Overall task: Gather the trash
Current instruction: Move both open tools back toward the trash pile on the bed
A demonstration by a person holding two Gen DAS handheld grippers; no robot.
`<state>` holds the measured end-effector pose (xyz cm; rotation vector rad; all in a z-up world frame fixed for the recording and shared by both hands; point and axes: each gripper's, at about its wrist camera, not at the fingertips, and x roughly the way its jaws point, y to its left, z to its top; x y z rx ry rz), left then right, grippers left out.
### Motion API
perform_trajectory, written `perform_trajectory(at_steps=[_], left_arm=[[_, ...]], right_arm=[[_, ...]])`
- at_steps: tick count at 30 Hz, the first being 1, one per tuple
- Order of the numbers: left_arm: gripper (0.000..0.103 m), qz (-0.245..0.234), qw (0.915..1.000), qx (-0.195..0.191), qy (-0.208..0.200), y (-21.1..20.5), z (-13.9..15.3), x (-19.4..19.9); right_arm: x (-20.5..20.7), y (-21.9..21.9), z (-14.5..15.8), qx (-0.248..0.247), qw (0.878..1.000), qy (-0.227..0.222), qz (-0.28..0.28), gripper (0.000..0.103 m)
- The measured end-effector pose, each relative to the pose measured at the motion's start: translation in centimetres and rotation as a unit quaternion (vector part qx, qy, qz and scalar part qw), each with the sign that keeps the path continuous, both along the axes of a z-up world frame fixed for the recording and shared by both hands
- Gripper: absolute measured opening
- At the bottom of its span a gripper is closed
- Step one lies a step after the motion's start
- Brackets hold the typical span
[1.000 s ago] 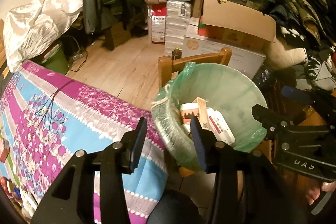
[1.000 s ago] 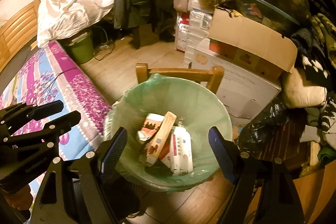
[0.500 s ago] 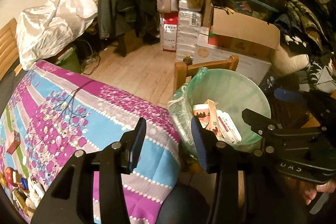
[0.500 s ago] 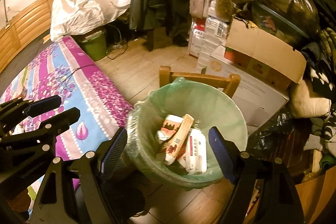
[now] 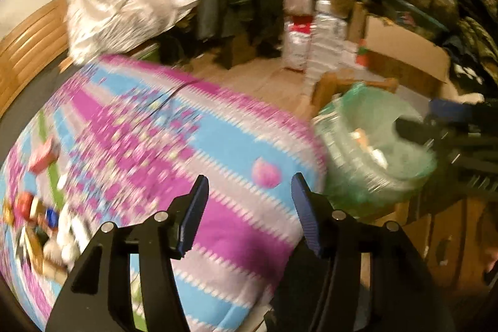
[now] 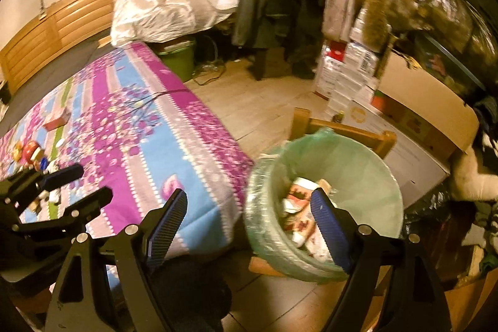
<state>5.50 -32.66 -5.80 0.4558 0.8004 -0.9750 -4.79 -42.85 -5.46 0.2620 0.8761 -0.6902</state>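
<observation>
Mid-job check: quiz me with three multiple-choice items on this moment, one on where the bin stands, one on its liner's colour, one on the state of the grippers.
1. Where does the trash bin stand?
A. on the bedspread
B. beside the bed's corner, in front of a wooden chair
C. inside the cardboard box

2. What colour is the bin's liner?
A. black
B. pale green
C. red

3. What do the left gripper and right gripper hold?
A. nothing; both stand open
B. each holds a wrapper
C. only the right holds a carton

Key: 1 B, the bin sits on the floor off the corner of the purple and blue bedspread, with the wooden chair behind it. 2 B, the plastic over the rim is translucent green. 3 A, only background shows between both pairs of pads; the left jaws have just been opening.
</observation>
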Motion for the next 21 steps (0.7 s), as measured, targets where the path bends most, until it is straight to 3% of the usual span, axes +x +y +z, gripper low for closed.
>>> perform_trajectory(at_steps=[6, 11, 14, 21], left_arm=[[0.053, 0.109, 0.9934, 0.014, 0.032, 7.3, -3.2, 4.4], [0.053, 0.211, 0.9767, 0.016, 0.036, 13.9, -4.7, 6.9], [0.055, 0.277, 0.9596, 0.017, 0.045, 18.5, -5.6, 8.3], [0.058, 0.412, 0.9085, 0.026, 0.063, 29.7, -7.6, 10.3]], right_arm=[[3.6, 3.5, -1.0, 0.014, 0.998, 0.002, 0.056, 0.083], [7.2, 7.6, -2.7, 0.021, 0.992, 0.012, 0.121, 0.085], [9.4, 10.2, -4.4, 0.037, 0.987, 0.023, 0.157, 0.085], [13.6, 16.6, -8.3, 0.067, 0.967, 0.046, 0.240, 0.087]])
